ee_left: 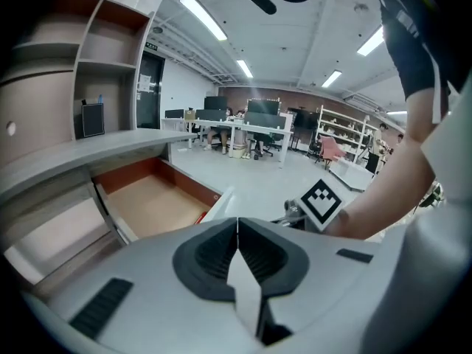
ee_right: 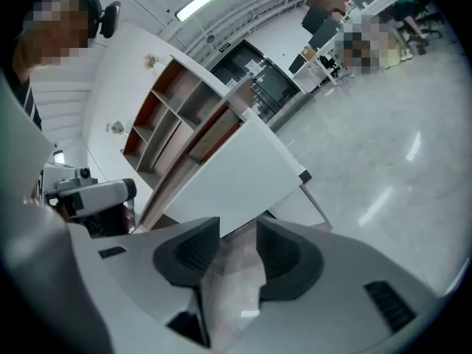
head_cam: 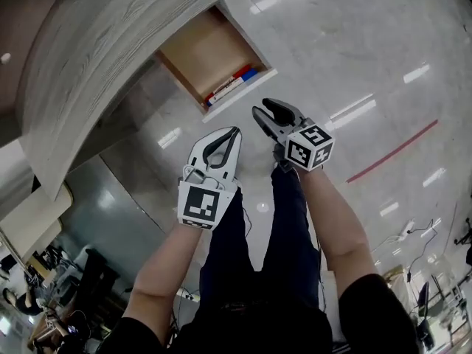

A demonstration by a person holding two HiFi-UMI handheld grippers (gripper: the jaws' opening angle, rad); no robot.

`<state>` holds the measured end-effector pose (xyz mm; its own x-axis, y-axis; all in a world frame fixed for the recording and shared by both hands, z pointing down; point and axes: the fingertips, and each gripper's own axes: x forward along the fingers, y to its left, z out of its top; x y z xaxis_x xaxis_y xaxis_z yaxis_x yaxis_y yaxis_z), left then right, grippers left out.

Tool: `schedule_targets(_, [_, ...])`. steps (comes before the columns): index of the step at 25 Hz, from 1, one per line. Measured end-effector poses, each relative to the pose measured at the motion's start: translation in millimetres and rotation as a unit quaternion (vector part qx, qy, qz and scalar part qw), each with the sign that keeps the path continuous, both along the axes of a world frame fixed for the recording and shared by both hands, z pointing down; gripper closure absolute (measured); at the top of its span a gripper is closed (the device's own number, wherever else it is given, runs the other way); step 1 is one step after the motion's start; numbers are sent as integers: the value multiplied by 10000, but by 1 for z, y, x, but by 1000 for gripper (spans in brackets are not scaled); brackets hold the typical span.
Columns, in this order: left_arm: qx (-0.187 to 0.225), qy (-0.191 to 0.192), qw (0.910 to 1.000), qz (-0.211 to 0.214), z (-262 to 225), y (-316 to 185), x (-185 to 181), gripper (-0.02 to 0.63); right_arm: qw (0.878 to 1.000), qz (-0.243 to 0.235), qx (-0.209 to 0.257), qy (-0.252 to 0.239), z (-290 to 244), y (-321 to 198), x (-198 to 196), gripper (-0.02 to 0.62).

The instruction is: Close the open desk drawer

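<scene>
Floor (head_cam: 354, 43): pale polished stone, glossy, streaked with lamp reflections. A red line (head_cam: 392, 152) is marked on it at 3 o'clock in the head view.

Ceiling: white, with long strip lights (ee_left: 203, 17) running in from 11 o'clock in the left gripper view.

Wall shelving (ee_left: 103, 65) at 10 o'clock: white frame, brown-lined compartments. A dark doorway (ee_left: 150, 91) is just beside it.

Far centre: a row of white office tables (ee_left: 243, 130) with dark monitors. An open rack (ee_left: 345, 133) stands at 3 o'clock, with a pink chair (ee_left: 330, 149) near it.

Curved grey wood-grain desk top (head_cam: 110, 43) at 11 o'clock, head view.
</scene>
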<state>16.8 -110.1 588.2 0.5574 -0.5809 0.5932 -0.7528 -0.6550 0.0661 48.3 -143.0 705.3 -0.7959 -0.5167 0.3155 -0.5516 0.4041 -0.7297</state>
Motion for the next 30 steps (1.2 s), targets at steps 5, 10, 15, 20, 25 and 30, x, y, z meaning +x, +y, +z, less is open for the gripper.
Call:
schedule_targets(5, [458,-153,9973,548,-3,-8,10,594,9997,-103,78,-215,22,-19,-20,422])
schedule_targets(10, [379,-338,9955,794,7,-9,15,595,9970,-433,273,-575,29,-35,-38,393])
schedule_targets(15, [287,-377,9956,804,21,-6,15,595,9911,-918,507,-815,24,-37,-50,337])
schedule_targets(20, [238,-384,9956,820,25,-4,14,595,9771,-1533,653,-1321,3,-36,-49,328])
schedule_targets(25, [149,-370,9960,802,29,0,13,595,9728,-1743,844,-1272,4,-50,-43,298])
schedule_targets(30, [106,-323,9963,790,36,3,14,595,9697,-1804,988,-1315,3,-57,-43,290])
